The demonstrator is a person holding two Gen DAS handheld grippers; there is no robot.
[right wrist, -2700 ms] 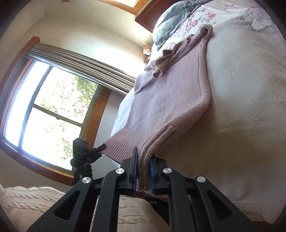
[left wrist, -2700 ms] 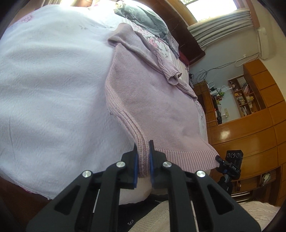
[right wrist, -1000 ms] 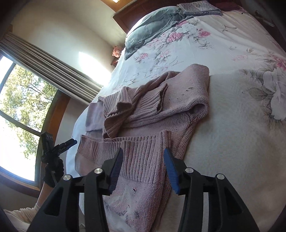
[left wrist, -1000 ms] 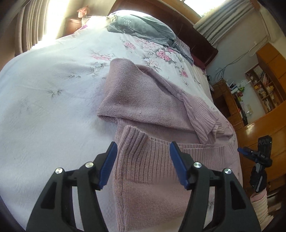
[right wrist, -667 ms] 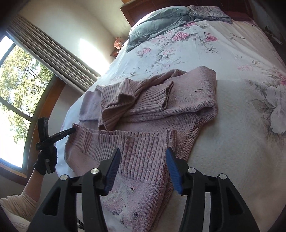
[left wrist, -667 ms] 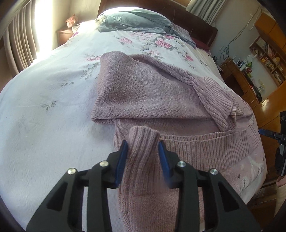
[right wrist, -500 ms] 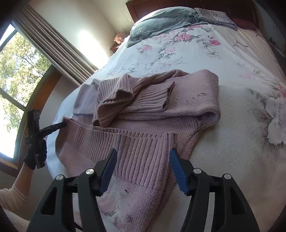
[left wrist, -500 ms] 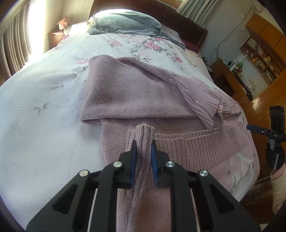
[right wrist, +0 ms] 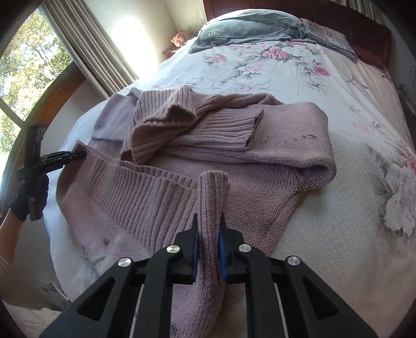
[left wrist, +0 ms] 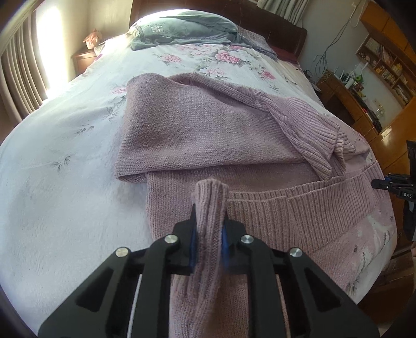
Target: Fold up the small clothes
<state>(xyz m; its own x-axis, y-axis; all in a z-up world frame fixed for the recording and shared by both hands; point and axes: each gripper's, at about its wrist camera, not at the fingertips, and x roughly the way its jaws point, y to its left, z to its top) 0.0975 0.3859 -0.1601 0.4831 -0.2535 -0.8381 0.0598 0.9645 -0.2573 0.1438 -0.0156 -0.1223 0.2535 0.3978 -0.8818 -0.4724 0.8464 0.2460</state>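
Grippers both clamped on bunched knit: left gripper (left wrist: pixel 209 230) pinches a vertical fold of the ribbed hem, right gripper (right wrist: pixel 208 235) likewise. Mauve sweater (left wrist: pixel 197 132) lies half-folded on the floral bedspread (left wrist: pixel 65 156), near the bed's near edge, with the ribbed cuffs (right wrist: pixel 234 130) piled across the body. Knit is chunky with dark lint specks. Grey pillow (right wrist: pixel 247 26) sits at far end. Only left view shows the wooden bookshelf (left wrist: pixel 384 65); only right view shows the window (right wrist: pixel 23 67).

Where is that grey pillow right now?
The grey pillow lies at the far end of the bed, against the dark headboard, beyond the pink sweater; both views show it top centre.
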